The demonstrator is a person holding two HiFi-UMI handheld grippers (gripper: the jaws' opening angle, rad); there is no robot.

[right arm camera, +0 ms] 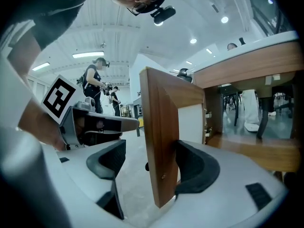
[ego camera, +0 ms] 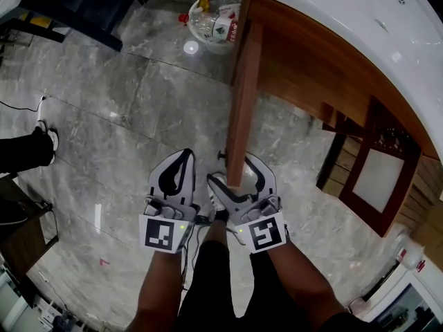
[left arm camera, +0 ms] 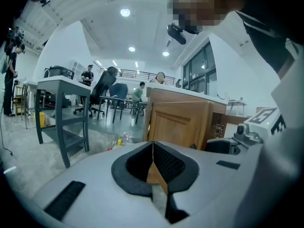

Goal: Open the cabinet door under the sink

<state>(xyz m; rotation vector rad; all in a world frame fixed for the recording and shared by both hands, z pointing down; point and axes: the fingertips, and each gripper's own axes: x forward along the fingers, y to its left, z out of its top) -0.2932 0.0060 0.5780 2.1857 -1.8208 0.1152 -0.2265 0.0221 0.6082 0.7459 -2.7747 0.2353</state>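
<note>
Door (ego camera: 243,95) stands swung out from under the bench (ego camera: 332,19), its upright free edge between the right claw's (ego camera: 239,177) parted jaws (one pad touching, not clamped). Left claw (ego camera: 181,161), closed and empty, hangs just left of it.

Cabinet door (right arm camera: 161,141), between the right gripper's (right arm camera: 154,152) jaws: warm reddish-brown wood, plain grain. Right gripper and left gripper (left arm camera: 153,147): pale grey shells, black textured pads (right arm camera: 197,167) lining the jaws. Marker cubes (ego camera: 265,232), behind the jaws: white with black square patterns. Floor (ego camera: 138,109), ahead of the jaws: grey, marble-veined. Countertop (ego camera: 332,5), right of the jaws: white.
</note>
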